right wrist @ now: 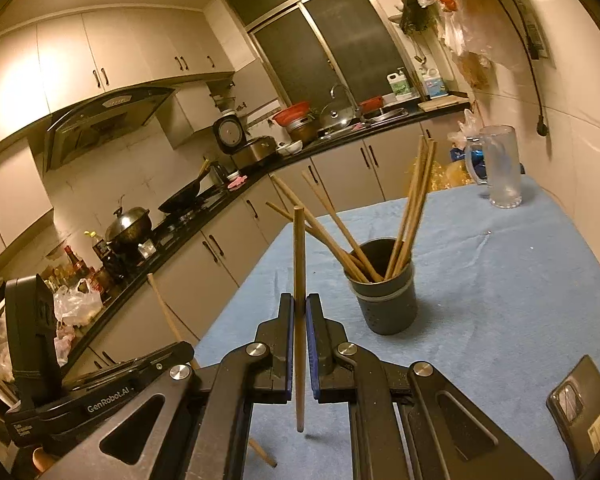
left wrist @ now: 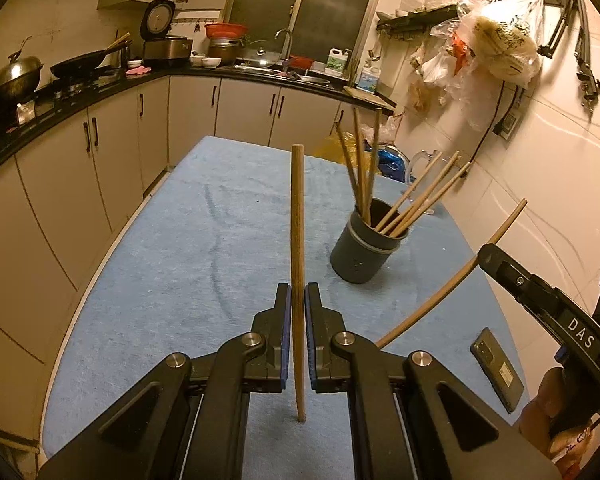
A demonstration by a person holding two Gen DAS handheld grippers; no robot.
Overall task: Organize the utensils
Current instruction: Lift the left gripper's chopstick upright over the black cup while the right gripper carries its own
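A dark round utensil holder (left wrist: 365, 249) stands on the blue-covered table (left wrist: 180, 248) and holds several wooden chopsticks (left wrist: 364, 168). My left gripper (left wrist: 298, 300) is shut on one wooden chopstick (left wrist: 297, 216), held upright above the table, left of and nearer than the holder. My right gripper (right wrist: 299, 308) is shut on another chopstick (right wrist: 299, 264), also upright, left of the holder (right wrist: 386, 292). The right gripper also shows in the left wrist view (left wrist: 500, 258), with its chopstick (left wrist: 440, 292) slanting across.
A phone (left wrist: 498, 368) lies on the table near the right edge. A clear glass mug (right wrist: 498, 168) stands at the table's far end. Counters with pans and a sink run along the left and back. Plastic bags (left wrist: 496, 48) hang on the right wall.
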